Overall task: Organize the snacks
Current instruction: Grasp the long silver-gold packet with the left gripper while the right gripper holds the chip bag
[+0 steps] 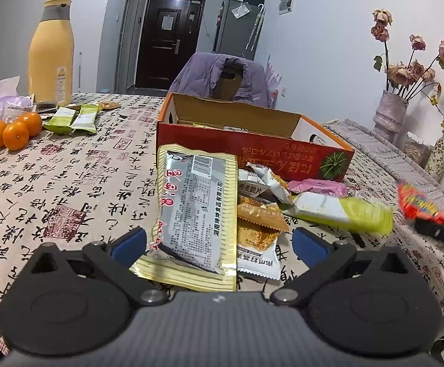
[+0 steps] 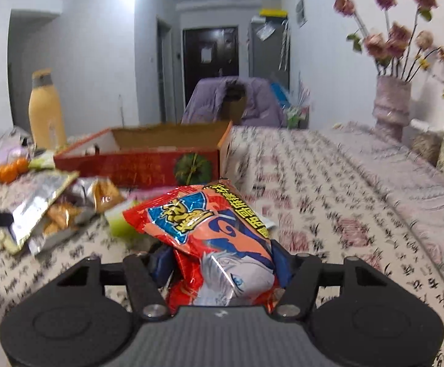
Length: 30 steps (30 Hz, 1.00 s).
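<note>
The right gripper (image 2: pixel 218 263) is clamped on a red snack bag (image 2: pixel 218 238), pinched at its crumpled lower end so the printed body juts forward toward the open red cardboard box (image 2: pixel 148 165), probably its destination. The left gripper (image 1: pixel 218 241) has its jaws spread wide around a silver-and-gold packet (image 1: pixel 194 214) that lies on the tablecloth (image 1: pixel 69 183) just in front of the box, bracketing it without squeezing; beside that packet, still nearer than the box, wait the cracker packets (image 1: pixel 258 229) and a green-and-white wrapper (image 1: pixel 341 211)

left claw (image 1: pixel 218 243) open w/ silver-gold packet (image 1: pixel 195 214) between fingers, red box (image 1: pixel 252 150) behind, oranges (image 1: pixel 13 131) far left
</note>
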Available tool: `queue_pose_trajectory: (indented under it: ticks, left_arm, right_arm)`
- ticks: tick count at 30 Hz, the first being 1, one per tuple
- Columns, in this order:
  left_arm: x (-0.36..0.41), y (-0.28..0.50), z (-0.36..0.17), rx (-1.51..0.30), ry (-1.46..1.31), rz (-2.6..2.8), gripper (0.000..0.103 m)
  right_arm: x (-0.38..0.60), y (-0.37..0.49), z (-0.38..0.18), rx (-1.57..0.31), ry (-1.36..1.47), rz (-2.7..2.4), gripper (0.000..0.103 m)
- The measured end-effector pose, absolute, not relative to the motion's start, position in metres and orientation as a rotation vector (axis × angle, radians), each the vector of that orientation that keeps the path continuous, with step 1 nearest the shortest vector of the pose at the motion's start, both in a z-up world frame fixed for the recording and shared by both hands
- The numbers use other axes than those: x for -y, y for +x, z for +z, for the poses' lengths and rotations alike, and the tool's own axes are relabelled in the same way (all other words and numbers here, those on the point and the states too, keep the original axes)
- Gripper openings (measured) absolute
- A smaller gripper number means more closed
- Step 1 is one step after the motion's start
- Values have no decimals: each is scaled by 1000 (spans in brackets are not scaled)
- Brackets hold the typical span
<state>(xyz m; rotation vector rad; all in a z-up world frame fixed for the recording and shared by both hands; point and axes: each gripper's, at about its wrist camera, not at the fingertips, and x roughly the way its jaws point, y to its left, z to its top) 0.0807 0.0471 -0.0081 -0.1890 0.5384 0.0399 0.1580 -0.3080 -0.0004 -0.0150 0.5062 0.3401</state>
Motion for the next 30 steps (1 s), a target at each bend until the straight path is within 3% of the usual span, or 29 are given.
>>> queue_pose_trajectory:
  ticks: [22,28,30]
  left_arm:
    - [-48,135,-23,-656,-99,133,103]
    - [-52,146,-31,-688,-124,146,94]
    - [-53,146,-33,-689,-130,141,81]
  right_arm:
    - [276,180,0,-489,52,366,63]
    - [271,182,-3,-500,52,378,63]
    - [269,182,-4,-500,56,386,63]
